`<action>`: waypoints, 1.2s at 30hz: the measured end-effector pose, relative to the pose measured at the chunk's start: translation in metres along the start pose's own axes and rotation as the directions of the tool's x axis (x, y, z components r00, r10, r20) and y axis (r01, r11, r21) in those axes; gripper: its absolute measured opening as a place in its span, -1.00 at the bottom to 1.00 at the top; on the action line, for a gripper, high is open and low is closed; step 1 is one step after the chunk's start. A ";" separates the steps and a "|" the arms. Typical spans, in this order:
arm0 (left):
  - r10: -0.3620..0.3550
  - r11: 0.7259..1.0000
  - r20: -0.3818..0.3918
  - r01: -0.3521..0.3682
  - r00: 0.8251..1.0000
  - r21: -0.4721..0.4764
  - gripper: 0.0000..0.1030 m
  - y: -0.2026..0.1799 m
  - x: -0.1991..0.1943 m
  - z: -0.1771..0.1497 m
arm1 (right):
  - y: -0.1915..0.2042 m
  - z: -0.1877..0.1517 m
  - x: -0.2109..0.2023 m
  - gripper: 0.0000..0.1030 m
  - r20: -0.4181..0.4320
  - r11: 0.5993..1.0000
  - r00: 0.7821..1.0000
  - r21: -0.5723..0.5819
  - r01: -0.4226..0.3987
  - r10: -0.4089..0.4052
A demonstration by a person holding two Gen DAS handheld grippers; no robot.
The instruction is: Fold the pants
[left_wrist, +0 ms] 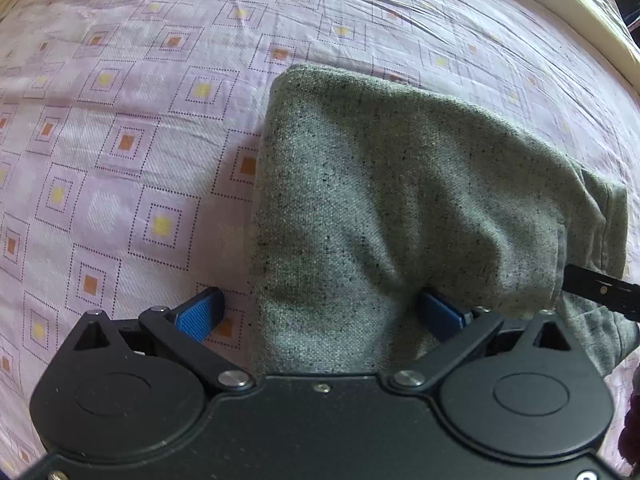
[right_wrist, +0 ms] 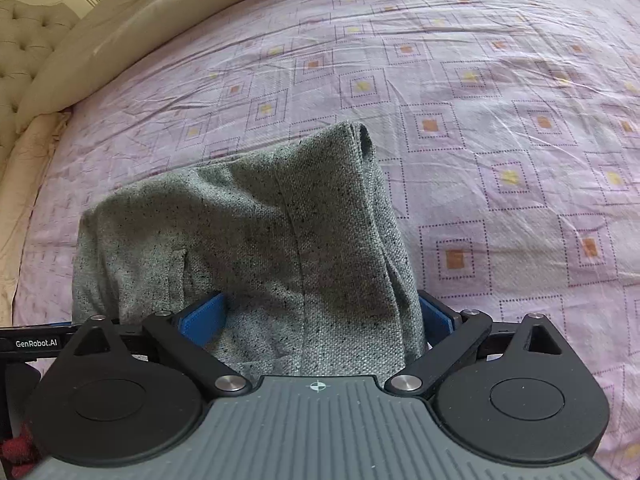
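Note:
The grey speckled pants [left_wrist: 400,184] lie folded in a thick bundle on the pink patterned bedsheet [left_wrist: 120,128]. My left gripper [left_wrist: 320,316] is open, its blue pads wide apart around the near left edge of the bundle. My right gripper [right_wrist: 320,316] is open too, its blue pads on both sides of the near right part of the pants [right_wrist: 256,232]. A black part of the right gripper [left_wrist: 600,290] shows at the right edge of the left wrist view. The cloth between the jaws is loose, not pinched.
The bedsheet [right_wrist: 500,140] covers the bed all around. A cream padded headboard [right_wrist: 28,52] and bed rim curve along the left in the right wrist view, and the cream rim [left_wrist: 580,12] runs along the upper right in the left wrist view.

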State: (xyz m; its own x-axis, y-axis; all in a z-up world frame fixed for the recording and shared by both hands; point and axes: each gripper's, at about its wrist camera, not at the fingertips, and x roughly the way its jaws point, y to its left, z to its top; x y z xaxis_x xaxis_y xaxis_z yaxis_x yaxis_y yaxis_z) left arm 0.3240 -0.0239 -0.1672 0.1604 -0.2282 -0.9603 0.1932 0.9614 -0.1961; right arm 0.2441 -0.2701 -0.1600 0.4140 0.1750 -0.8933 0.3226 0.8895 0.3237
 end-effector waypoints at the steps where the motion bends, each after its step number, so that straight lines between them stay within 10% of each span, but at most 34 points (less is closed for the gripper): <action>1: -0.002 1.000 -0.001 0.002 1.000 -0.010 0.75 -0.001 -0.002 0.000 | 0.002 0.001 -0.002 0.58 -0.016 1.000 1.000 0.006 0.001 0.000; 5: 0.000 1.000 0.050 -0.001 0.999 0.015 -0.05 -0.014 -0.023 -0.010 | 0.008 0.000 -0.023 -0.44 -0.002 0.999 0.999 0.015 0.036 -0.036; 7: 0.036 0.999 0.082 -0.038 0.996 0.034 -0.59 -0.018 -0.035 -0.018 | 0.007 -0.003 -0.041 -0.51 0.019 0.999 1.000 0.037 0.007 -0.008; 20: 0.104 0.994 0.175 -0.098 0.979 -0.045 -0.65 0.086 -0.136 -0.055 | 0.118 -0.038 -0.102 -0.55 0.033 0.987 0.998 -0.152 -0.056 0.062; 36: 0.147 0.982 0.243 -0.111 0.959 -0.154 -0.63 0.230 -0.168 0.029 | 0.296 0.024 -0.040 -0.55 0.040 0.945 0.989 -0.302 -0.127 0.146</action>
State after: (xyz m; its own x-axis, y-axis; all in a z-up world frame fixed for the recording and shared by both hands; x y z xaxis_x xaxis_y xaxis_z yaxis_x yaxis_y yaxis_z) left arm 0.3696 0.2307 -0.0456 0.4171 -0.1152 -0.9015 0.0229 0.9929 -0.1163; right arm 0.3437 -0.0238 -0.0207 0.4901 0.2856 -0.8236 -0.0045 0.9456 0.3252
